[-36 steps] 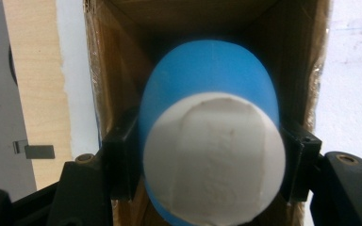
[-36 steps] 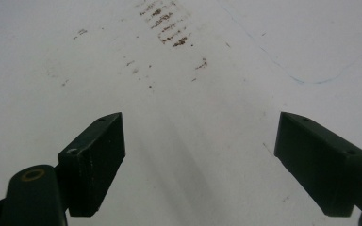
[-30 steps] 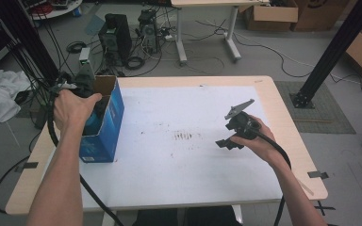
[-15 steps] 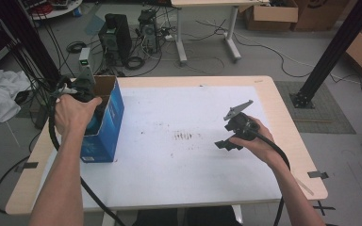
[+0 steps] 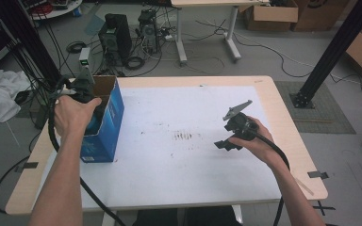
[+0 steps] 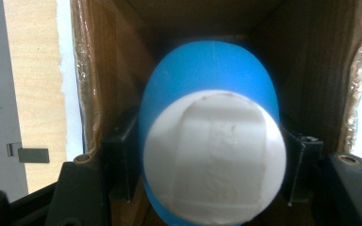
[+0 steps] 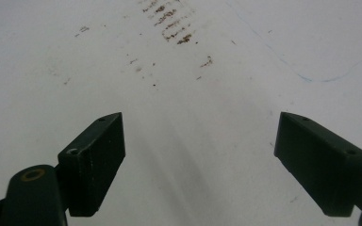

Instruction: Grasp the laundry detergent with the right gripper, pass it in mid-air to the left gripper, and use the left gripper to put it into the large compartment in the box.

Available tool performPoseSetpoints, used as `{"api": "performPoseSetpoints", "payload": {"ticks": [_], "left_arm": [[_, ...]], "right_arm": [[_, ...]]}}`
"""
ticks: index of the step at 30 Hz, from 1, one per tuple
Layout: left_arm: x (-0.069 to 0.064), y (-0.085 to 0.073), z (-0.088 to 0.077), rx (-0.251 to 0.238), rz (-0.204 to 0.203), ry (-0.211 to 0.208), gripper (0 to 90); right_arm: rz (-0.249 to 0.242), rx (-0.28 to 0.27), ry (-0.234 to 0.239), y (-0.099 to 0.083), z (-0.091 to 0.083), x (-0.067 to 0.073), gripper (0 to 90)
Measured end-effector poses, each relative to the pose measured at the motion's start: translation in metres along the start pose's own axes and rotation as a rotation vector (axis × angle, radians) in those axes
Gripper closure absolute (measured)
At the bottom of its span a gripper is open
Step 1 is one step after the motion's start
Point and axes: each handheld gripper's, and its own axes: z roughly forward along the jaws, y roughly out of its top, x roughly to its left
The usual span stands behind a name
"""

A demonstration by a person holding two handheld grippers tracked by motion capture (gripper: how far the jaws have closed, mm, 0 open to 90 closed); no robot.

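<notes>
The blue plastic bottle with a round white cap (image 6: 212, 155) has a smooth, matte, rounded body; its flat cap carries a raised embossed band across the face. It sits upright inside the open-topped blue cardboard box (image 5: 104, 123), whose inner walls are plain brown corrugated board with glossy tape along the cut edges, seen in the left gripper view. The box stands at the left edge of the white tabletop (image 5: 179, 165), a smooth laminate sheet with brown scuff marks near its middle and a pale wood border.

The left gripper (image 6: 212, 162) points down into the box. Its black, blocky fingers (image 6: 120, 165) press on opposite sides of the bottle just below the cap, so the bottle lies squarely between them and is clamped.

The right gripper (image 7: 200, 160) is held above the bare tabletop, well apart from the box. Its two rectangular black fingers (image 7: 94, 160) stand wide apart with nothing between them; the scuffed surface lies ahead.
</notes>
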Motion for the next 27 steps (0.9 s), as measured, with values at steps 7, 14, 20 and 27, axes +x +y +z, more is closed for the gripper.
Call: {"api": "performPoseSetpoints", "payload": {"ticks": [7, 14, 20, 27], "left_arm": [[-0.001, -0.0005, 0.0001, -0.005, 0.001, 0.0, 37.7], [-0.0016, -0.0008, -0.0003, -0.004, 0.007, -0.003, 37.6], [-0.0017, -0.0013, -0.002, -0.015, 0.003, -0.004, 37.0], [-0.0011, -0.0018, -0.0048, -0.02, 0.001, -0.008, 36.4]], "right_arm": [[-0.002, -0.001, 0.0, 0.0009, 0.0004, 0.0007, 16.9], [-0.003, 0.005, -0.004, -0.0002, 0.0004, 0.0004, 16.8], [0.0, 0.005, -0.005, -0.0011, 0.0012, 0.0006, 16.8], [-0.001, 0.008, -0.003, -0.0014, 0.0017, 0.0004, 16.8]]}}
